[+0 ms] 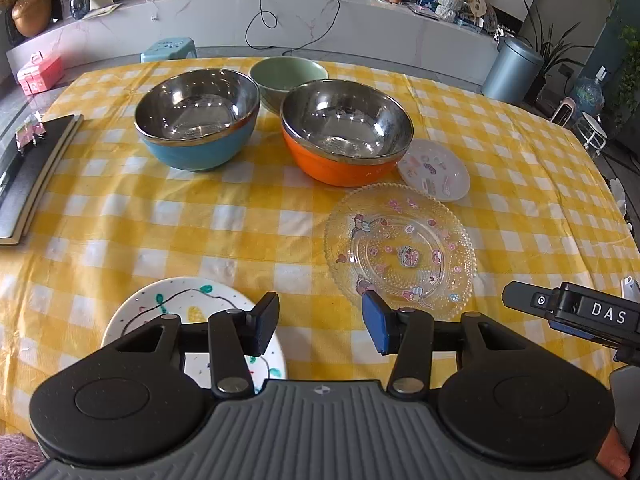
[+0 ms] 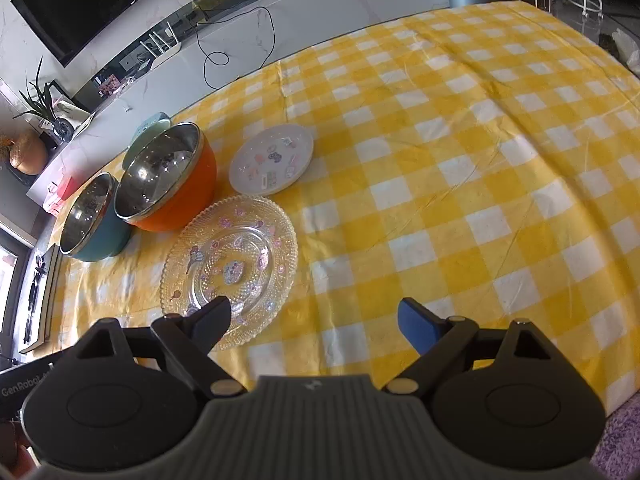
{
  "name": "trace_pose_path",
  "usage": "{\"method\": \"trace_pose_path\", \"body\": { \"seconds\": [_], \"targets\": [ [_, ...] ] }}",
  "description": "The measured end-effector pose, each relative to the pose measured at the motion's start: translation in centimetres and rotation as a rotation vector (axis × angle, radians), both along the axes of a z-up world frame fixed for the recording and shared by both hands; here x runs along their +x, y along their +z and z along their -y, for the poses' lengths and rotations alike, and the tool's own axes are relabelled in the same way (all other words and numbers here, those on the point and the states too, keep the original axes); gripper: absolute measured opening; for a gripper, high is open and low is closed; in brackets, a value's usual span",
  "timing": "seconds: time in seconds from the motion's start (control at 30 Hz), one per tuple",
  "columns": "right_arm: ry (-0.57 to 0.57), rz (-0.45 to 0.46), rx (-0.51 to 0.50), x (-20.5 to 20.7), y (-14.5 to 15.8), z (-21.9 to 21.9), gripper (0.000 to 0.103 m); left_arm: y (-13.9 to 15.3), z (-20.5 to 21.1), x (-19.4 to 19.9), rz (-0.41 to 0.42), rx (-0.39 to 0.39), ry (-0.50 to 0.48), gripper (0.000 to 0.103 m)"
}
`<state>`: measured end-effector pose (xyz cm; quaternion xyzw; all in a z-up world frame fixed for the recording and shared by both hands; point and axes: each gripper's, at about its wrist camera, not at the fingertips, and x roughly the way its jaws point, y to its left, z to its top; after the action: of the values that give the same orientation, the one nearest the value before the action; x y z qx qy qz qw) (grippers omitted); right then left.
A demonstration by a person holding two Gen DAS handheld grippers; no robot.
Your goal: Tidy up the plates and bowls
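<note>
On the yellow checked cloth stand a blue steel bowl (image 1: 196, 120), an orange steel bowl (image 1: 346, 132) and a green bowl (image 1: 288, 78) behind them. A small white sticker plate (image 1: 434, 170) lies right of the orange bowl. A clear glass plate (image 1: 400, 250) lies nearer. A white painted plate (image 1: 192, 320) lies under my left gripper's left finger. My left gripper (image 1: 320, 322) is open and empty. My right gripper (image 2: 316, 320) is open and empty; its left finger overlaps the near edge of the glass plate (image 2: 230, 258). The orange bowl (image 2: 168, 180), blue bowl (image 2: 94, 220) and sticker plate (image 2: 272, 164) show there too.
A dark flat board (image 1: 32, 176) lies at the table's left edge. The right gripper's body (image 1: 580, 312) shows at the lower right of the left wrist view. A white counter (image 1: 280, 16) and a grey bin (image 1: 512, 70) stand beyond the table.
</note>
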<state>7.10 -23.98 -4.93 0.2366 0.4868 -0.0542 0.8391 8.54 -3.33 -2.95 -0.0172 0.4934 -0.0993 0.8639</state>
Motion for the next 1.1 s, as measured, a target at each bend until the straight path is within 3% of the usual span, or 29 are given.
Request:
{"method": "trace_pose_path", "body": {
  "seconds": [0.27,0.33,0.57,1.1],
  "targets": [
    [-0.011,-0.013,0.032,1.9,-1.3,1.3,0.081,-1.5,0.7,2.1,-0.022,-0.021,-0.009,0.055],
    [-0.012,-0.021,0.040,2.3,-1.6,1.3,0.069,-1.9,0.6,2.6,-0.025,-0.031,-0.002,0.055],
    [0.009,-0.013,0.104,3.8,-2.7,0.9,0.057,-3.3,0.1,4.0,-0.015,-0.065,0.025,0.055],
    [0.037,-0.018,0.137,5.5,-4.4,0.0,0.027,-5.6,0.2,5.4,-0.029,-0.119,0.017,0.037]
  ]
}}
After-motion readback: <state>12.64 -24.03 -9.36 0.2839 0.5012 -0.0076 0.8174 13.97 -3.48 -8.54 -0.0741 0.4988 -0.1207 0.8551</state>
